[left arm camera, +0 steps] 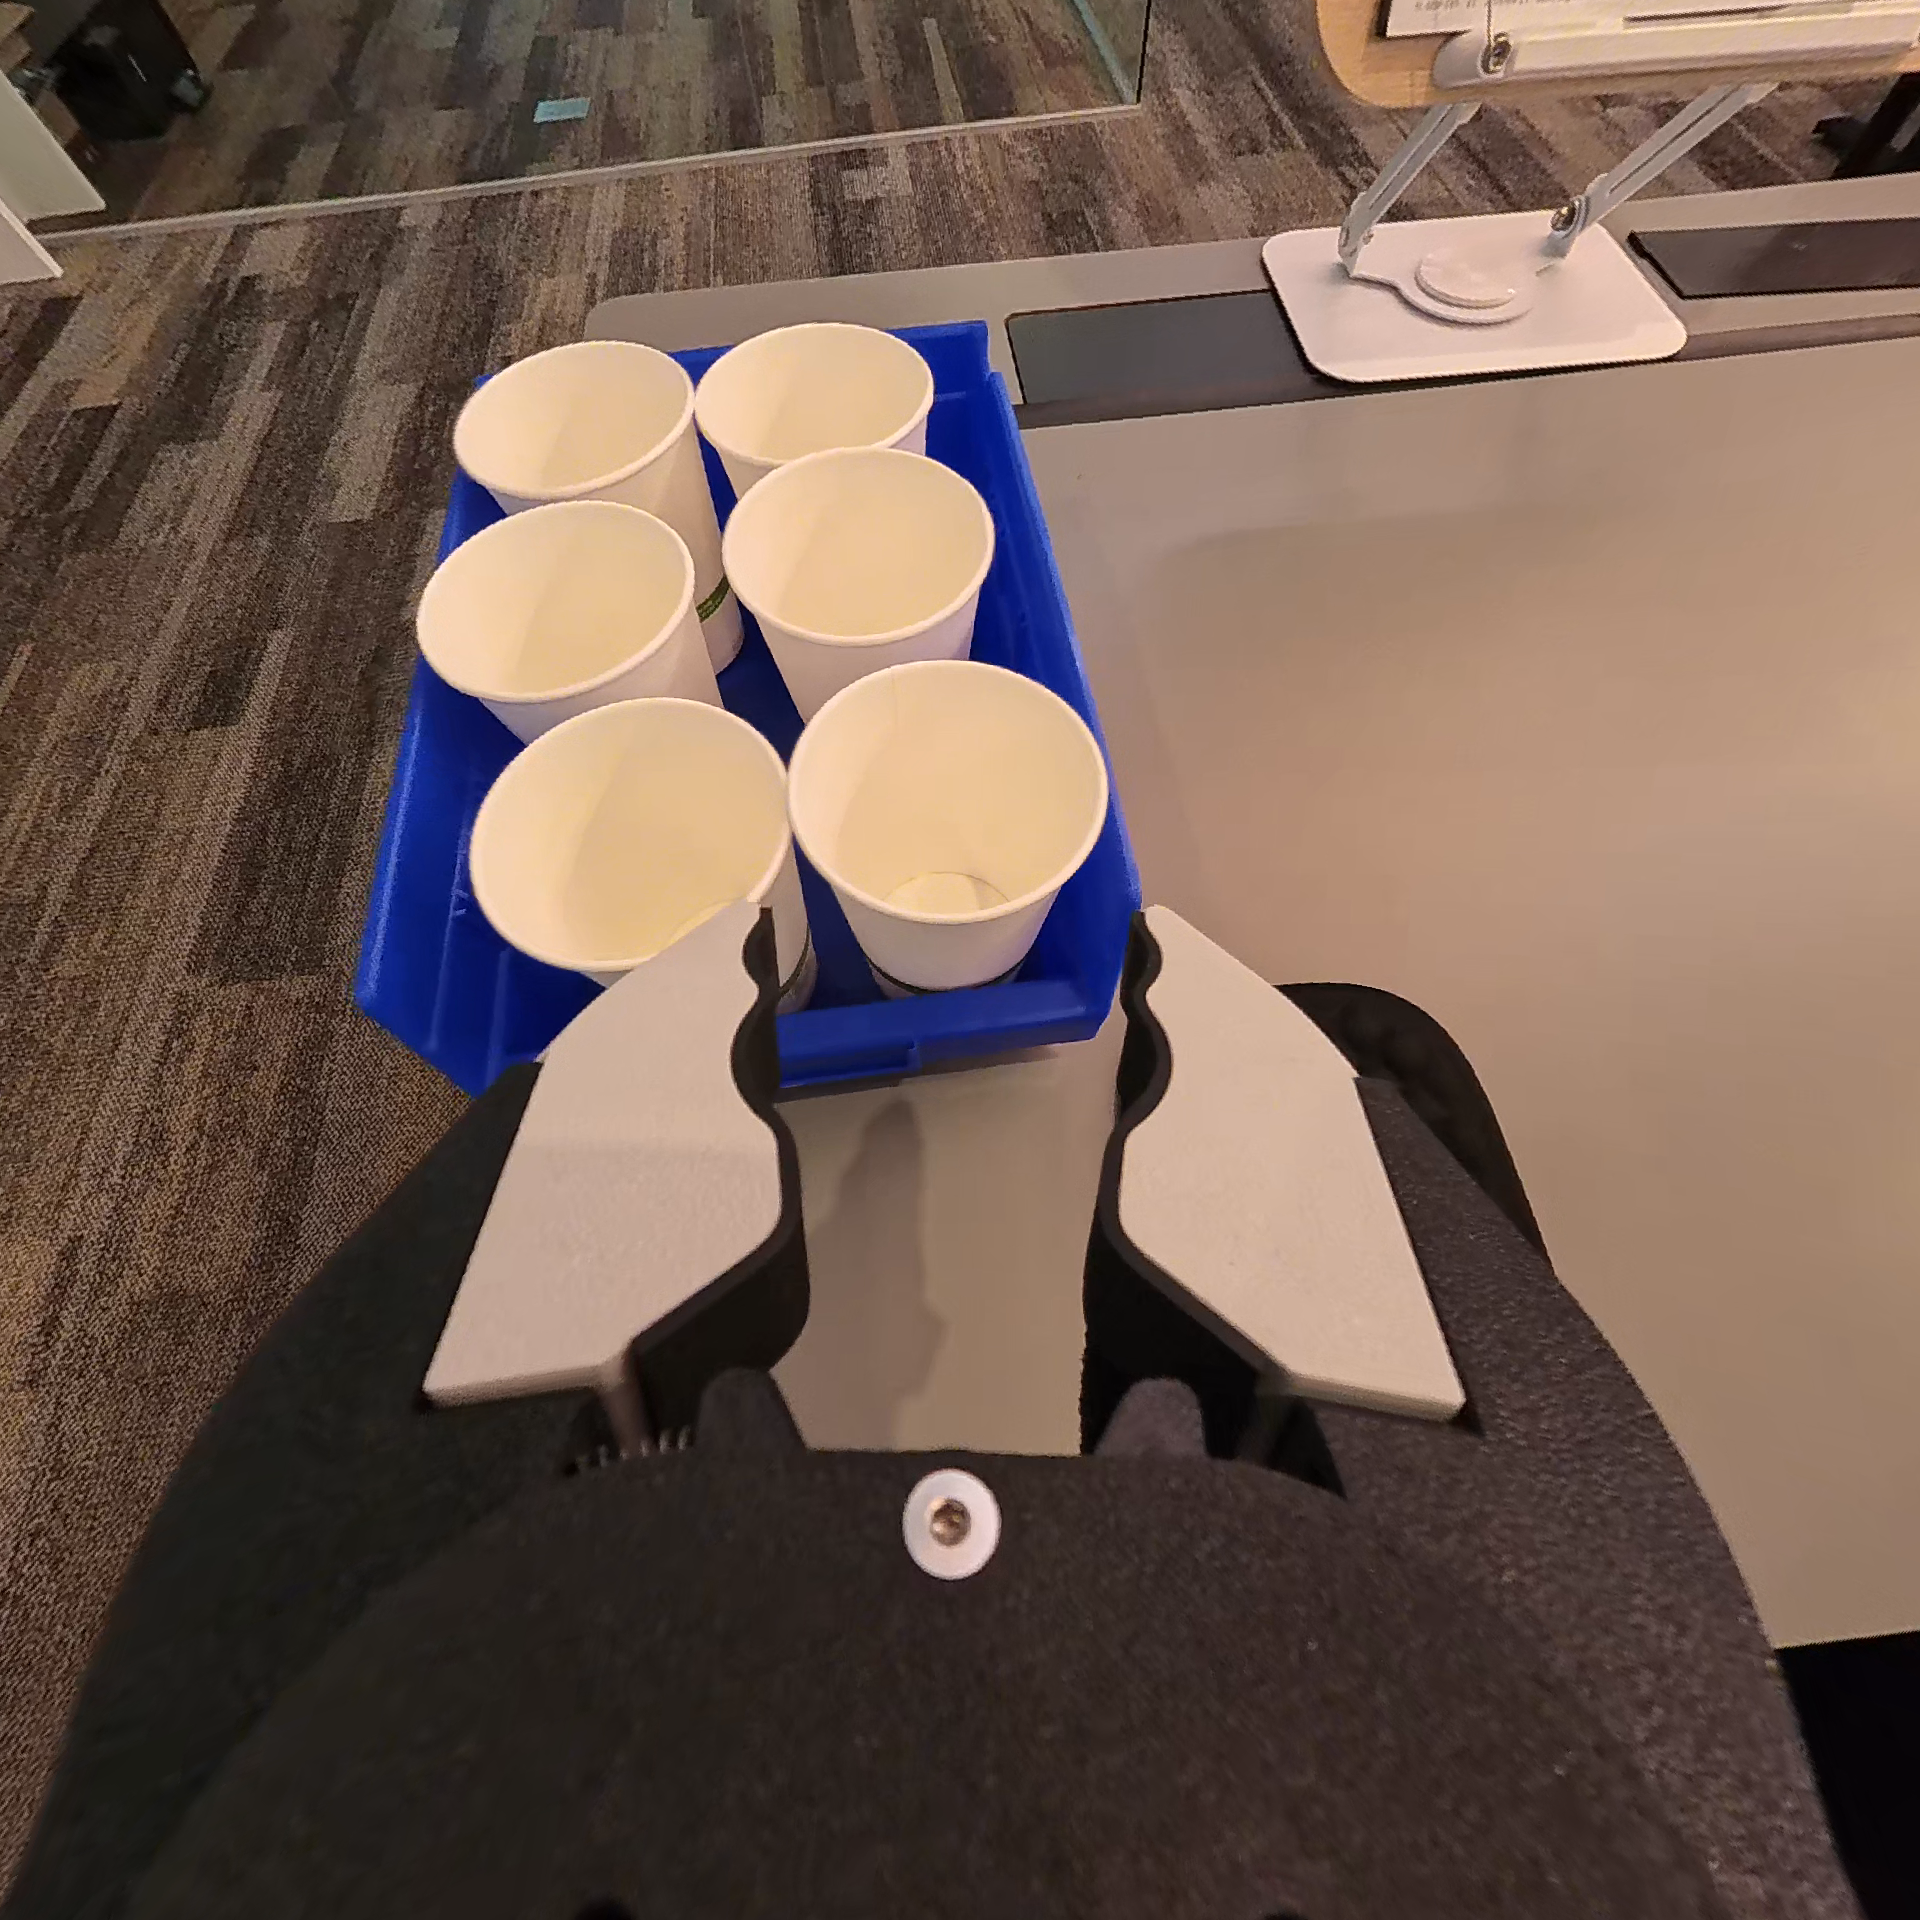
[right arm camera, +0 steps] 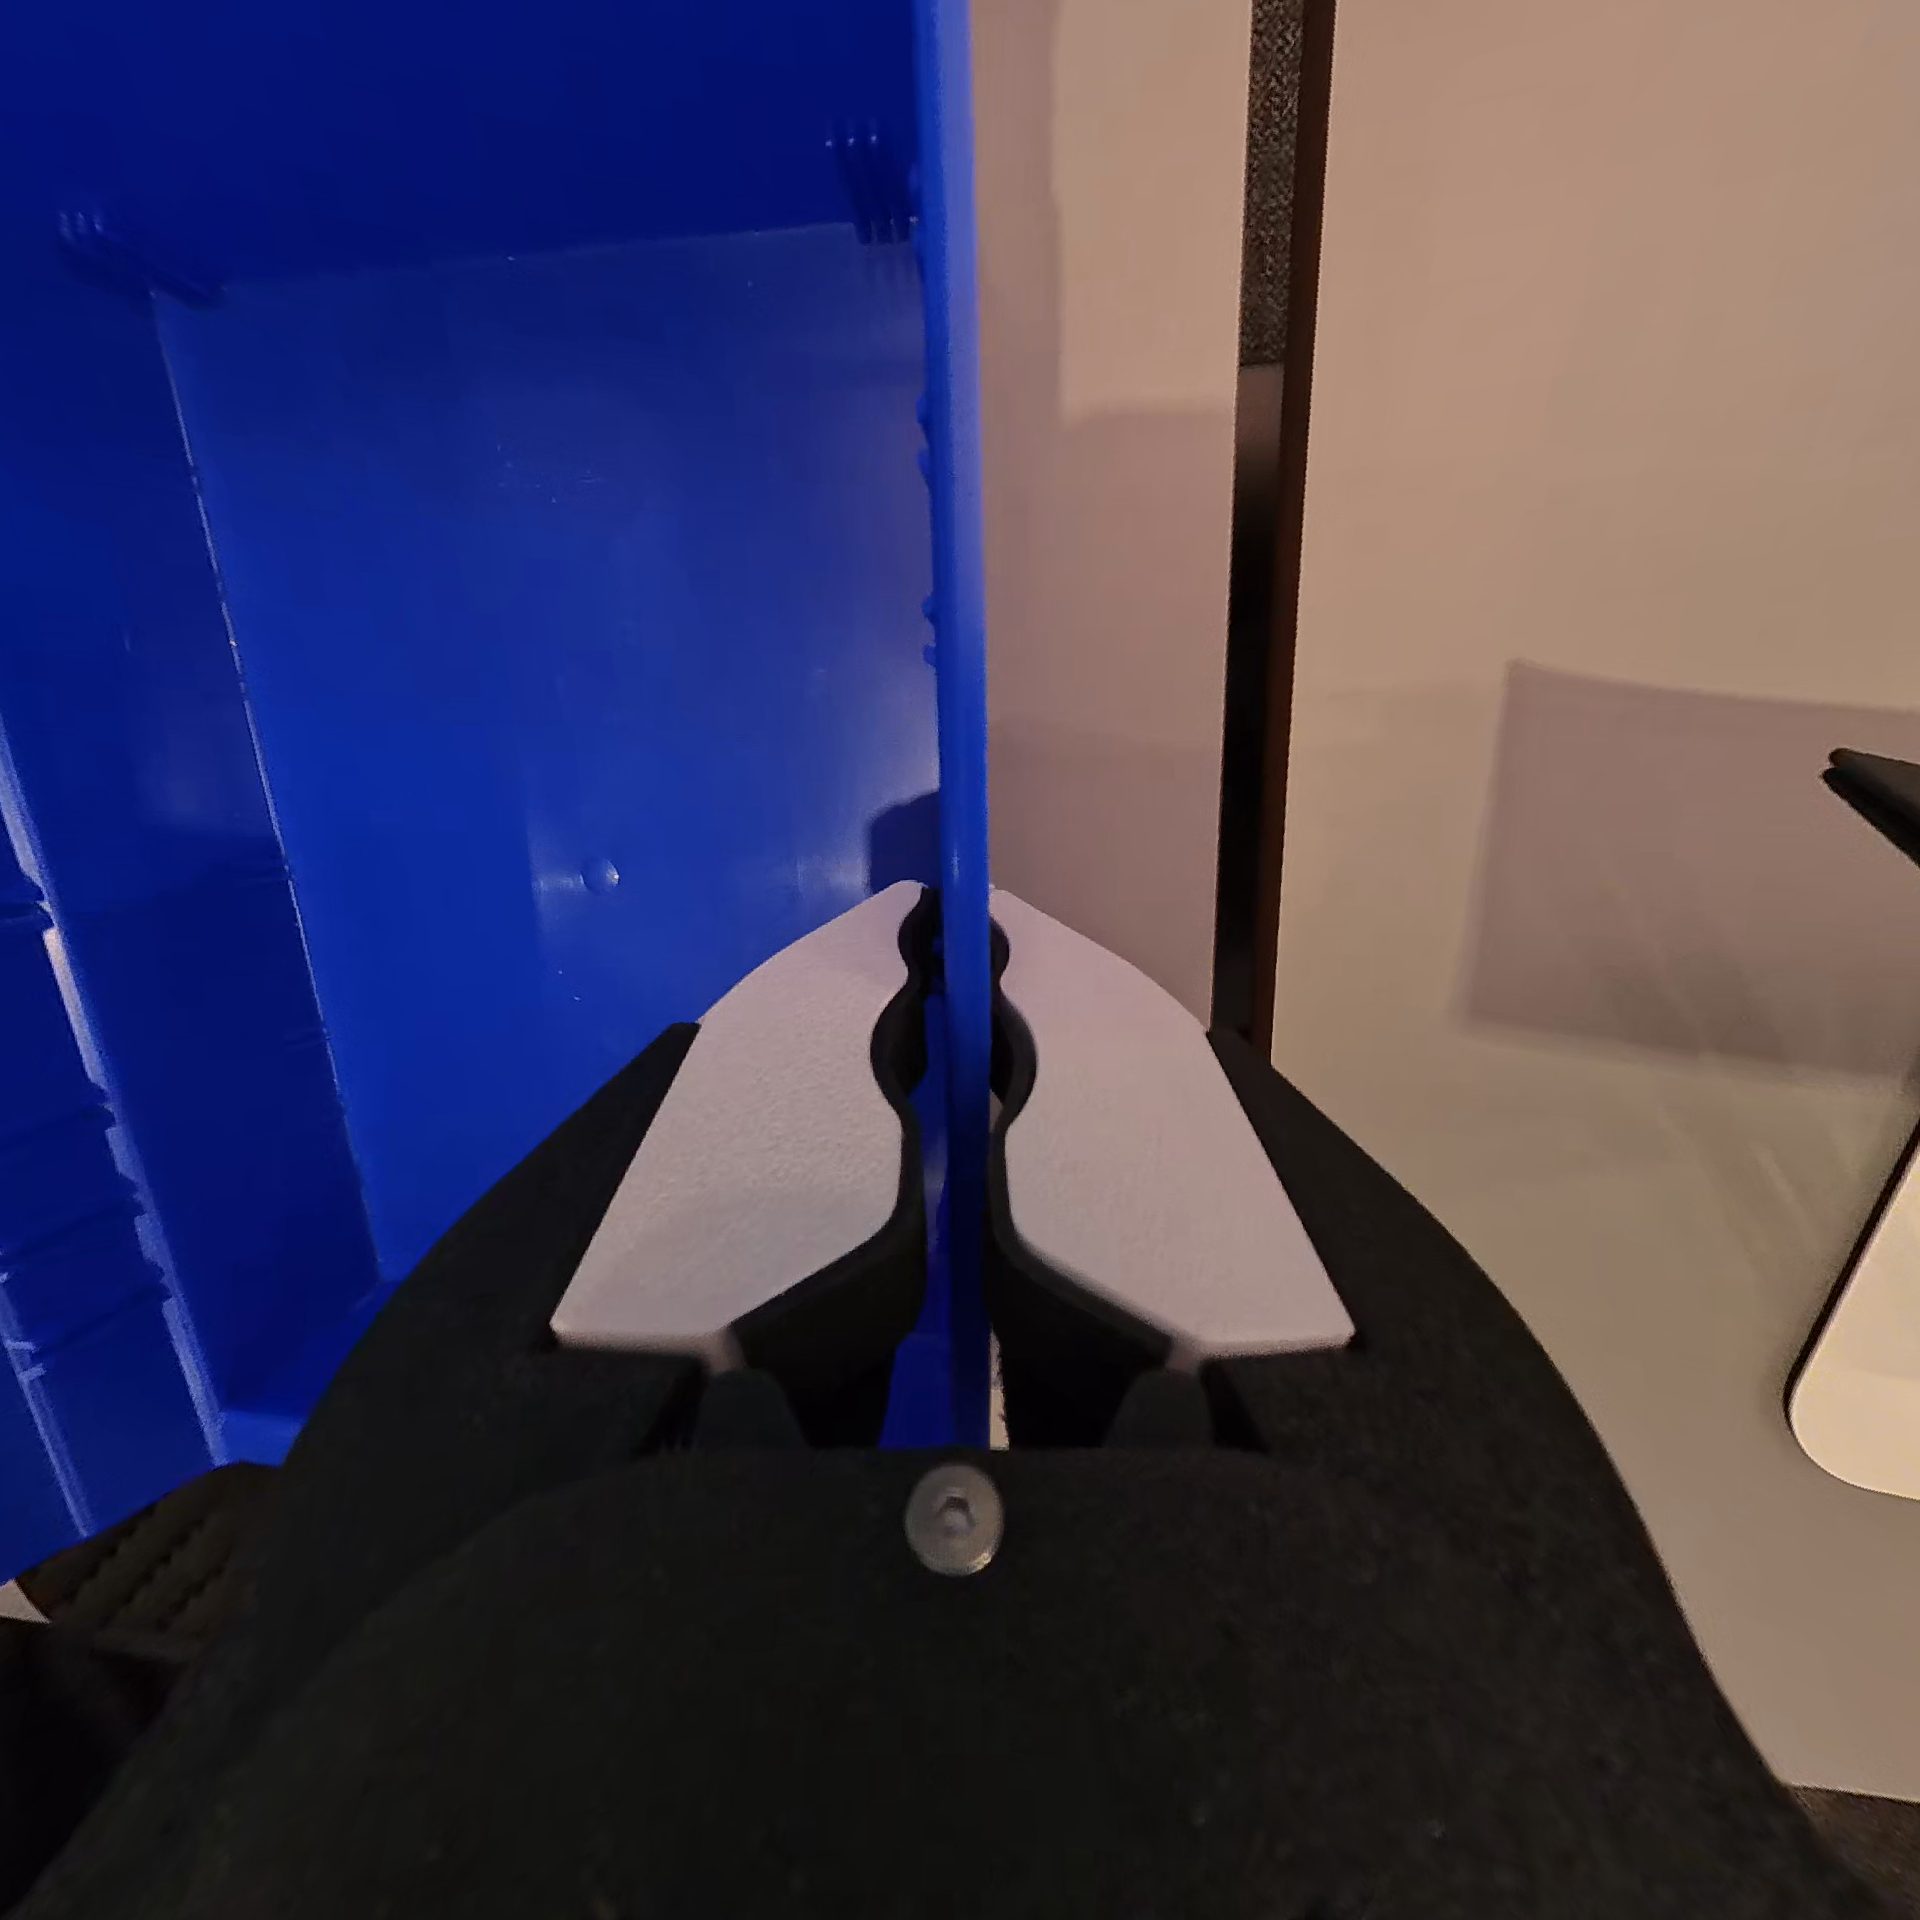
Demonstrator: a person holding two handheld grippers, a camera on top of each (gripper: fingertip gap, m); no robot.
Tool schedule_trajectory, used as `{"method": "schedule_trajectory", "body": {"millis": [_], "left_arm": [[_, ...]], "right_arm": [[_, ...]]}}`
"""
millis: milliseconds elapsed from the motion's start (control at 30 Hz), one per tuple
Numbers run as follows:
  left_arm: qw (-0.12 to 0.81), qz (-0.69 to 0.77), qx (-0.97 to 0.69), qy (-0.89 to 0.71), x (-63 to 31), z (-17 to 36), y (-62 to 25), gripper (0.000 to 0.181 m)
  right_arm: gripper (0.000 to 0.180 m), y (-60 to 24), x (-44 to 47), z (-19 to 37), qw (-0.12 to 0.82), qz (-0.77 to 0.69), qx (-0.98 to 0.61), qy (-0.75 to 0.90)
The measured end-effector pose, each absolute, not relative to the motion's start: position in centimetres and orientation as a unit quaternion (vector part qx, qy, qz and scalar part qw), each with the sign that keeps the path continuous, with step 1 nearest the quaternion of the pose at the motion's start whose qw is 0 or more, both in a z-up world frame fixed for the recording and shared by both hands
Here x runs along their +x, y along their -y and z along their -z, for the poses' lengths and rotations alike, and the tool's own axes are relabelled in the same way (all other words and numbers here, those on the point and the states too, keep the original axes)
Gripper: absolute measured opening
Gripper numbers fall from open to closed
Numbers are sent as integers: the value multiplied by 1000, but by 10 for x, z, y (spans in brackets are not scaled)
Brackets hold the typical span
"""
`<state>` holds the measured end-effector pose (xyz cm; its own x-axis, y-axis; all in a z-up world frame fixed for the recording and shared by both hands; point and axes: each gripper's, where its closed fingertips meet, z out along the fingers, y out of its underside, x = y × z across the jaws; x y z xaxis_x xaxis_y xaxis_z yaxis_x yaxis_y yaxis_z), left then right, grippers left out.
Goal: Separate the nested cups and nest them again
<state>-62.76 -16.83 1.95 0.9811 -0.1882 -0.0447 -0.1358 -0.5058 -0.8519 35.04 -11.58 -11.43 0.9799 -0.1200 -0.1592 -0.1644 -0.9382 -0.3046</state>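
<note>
Left gripper [left arm camera: 945, 956], jaws spread and empty, faces six upright cups [left arm camera: 948, 821] in the blue bin [left arm camera: 1049, 623] ahead; right gripper [right arm camera: 958, 935] pinches, apparently, a blue bin wall [right arm camera: 961, 520].

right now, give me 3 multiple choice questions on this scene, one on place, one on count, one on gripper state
1. Where do the paper cups stand?
A. inside the blue bin
B. on the carpet
C. on the white stand base

2. How many cups show in the left wrist view?
A. four
B. six
C. eight

3. What is the right gripper doing?
A. open over a cup
B. shut on a cup
C. shut on a blue bin wall

Answers:
1 A, the bin's walls ring all the cups.
2 B, two rows of three.
3 C, the thin blue wall runs between its closed fingers; the left gripper is open and empty.
</note>
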Motion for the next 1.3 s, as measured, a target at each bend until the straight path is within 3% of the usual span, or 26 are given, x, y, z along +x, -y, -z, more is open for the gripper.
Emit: {"method": "schedule_trajectory", "body": {"millis": [1100, 1300], "left_arm": [[494, 48, -865, -80, -634, -3, 171, 64], [499, 58, -861, -72, -638, -4, 171, 67]], "right_arm": [[6, 108, 361, 113, 196, -57, -972, -116], [27, 93, 365, 86, 268, 3, -959, -88]]}}
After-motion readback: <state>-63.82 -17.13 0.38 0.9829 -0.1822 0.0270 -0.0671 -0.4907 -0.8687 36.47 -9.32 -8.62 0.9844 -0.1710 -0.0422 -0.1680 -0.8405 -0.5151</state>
